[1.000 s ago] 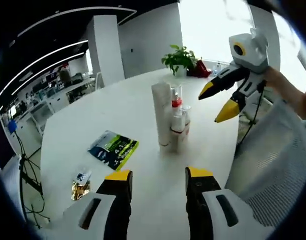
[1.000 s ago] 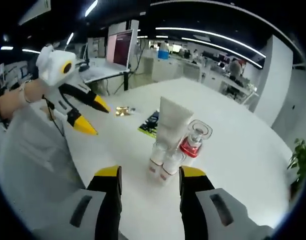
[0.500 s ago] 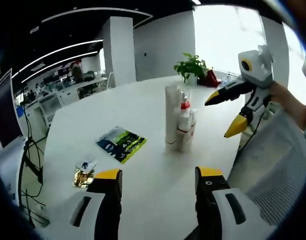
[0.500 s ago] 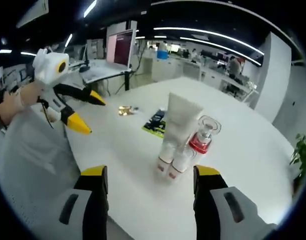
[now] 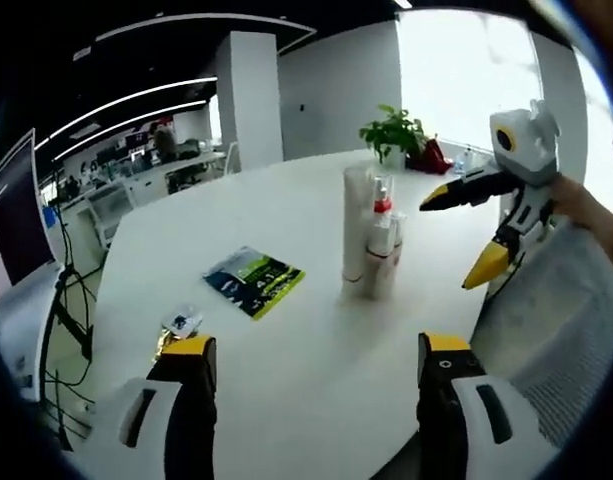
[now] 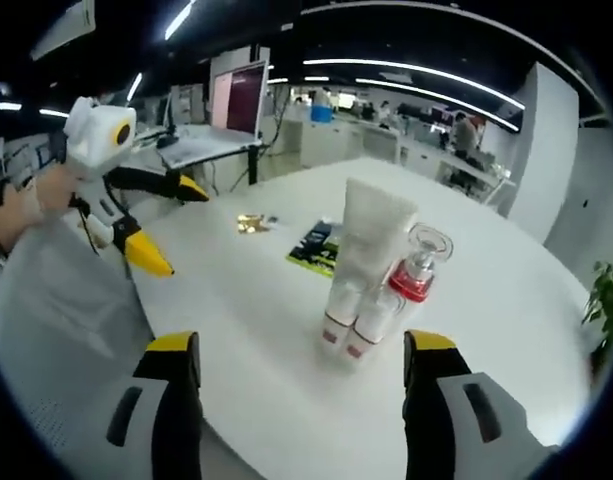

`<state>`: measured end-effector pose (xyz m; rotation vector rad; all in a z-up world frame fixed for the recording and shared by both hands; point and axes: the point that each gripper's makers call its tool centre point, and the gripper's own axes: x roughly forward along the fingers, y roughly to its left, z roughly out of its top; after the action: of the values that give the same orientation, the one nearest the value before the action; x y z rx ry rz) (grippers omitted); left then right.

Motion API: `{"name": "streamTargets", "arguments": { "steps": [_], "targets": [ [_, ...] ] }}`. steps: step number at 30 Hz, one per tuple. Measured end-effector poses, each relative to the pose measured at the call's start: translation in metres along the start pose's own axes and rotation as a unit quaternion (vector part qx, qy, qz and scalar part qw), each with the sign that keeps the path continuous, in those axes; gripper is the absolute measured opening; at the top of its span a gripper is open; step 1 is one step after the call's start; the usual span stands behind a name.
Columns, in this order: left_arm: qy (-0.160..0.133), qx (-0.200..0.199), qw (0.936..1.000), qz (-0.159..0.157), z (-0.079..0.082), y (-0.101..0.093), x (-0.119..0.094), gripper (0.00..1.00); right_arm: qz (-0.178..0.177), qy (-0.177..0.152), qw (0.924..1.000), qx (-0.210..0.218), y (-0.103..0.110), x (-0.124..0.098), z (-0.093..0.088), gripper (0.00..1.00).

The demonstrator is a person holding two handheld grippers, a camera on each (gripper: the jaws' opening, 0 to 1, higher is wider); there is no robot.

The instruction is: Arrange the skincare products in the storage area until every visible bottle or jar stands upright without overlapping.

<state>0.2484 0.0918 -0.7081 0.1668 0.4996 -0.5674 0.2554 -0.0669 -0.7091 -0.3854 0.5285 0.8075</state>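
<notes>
The skincare products stand upright in one tight cluster on the white round table (image 5: 286, 400): a tall white tube (image 5: 357, 225), a spray bottle with a red collar (image 5: 382, 204) and small white tubes (image 5: 390, 256). My left gripper (image 5: 318, 345) is open wide, well short of them. In the right gripper view the tall tube (image 6: 377, 233), the red-collared bottle (image 6: 419, 268) and two small tubes (image 6: 338, 312) stand beyond my open right gripper (image 6: 301, 343). Each gripper hangs open in the air beside the cluster in the other's view: right gripper (image 5: 458, 237), left gripper (image 6: 174, 227).
A green sachet (image 5: 254, 280) and a small gold packet (image 5: 176, 328) lie flat left of the cluster; both also lie beyond it, sachet (image 6: 316, 247), packet (image 6: 254, 222). A potted plant (image 5: 394, 135) sits at the far edge. A person's pale sleeve (image 6: 56, 300) covers the near left.
The jaws of both grippers have spread wider apart. Both views have shifted a little. The products, sachet and packet have stayed where they were.
</notes>
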Motion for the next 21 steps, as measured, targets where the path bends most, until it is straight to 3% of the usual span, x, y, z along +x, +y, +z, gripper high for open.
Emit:
{"name": "streamTargets", "arguments": {
  "steps": [3,9,12,16,21],
  "targets": [
    [-0.001,-0.014,0.9999,-0.009,-0.002,-0.001,0.001,0.87,0.000,-0.012,0.9999,0.007,0.000,-0.001,0.003,0.87],
    [0.007,-0.002,0.9999,-0.008,-0.008,-0.004,0.002,0.97,-0.007,-0.016,0.9998,-0.004,0.003,-0.002,0.002,0.94],
    [0.007,-0.011,0.9999,-0.006,-0.010,-0.002,0.001,0.99,-0.008,-0.020,0.9998,-0.001,0.004,-0.003,0.001,0.99],
    [0.006,-0.015,0.9998,-0.008,-0.009,-0.006,0.002,0.99,-0.001,-0.036,0.9993,0.000,0.007,-0.005,0.007,0.99],
    [0.036,-0.034,0.9987,0.009,-0.024,0.007,0.006,0.99,0.006,-0.057,0.9983,0.007,0.012,-0.003,0.015,1.00]
  ]
}}
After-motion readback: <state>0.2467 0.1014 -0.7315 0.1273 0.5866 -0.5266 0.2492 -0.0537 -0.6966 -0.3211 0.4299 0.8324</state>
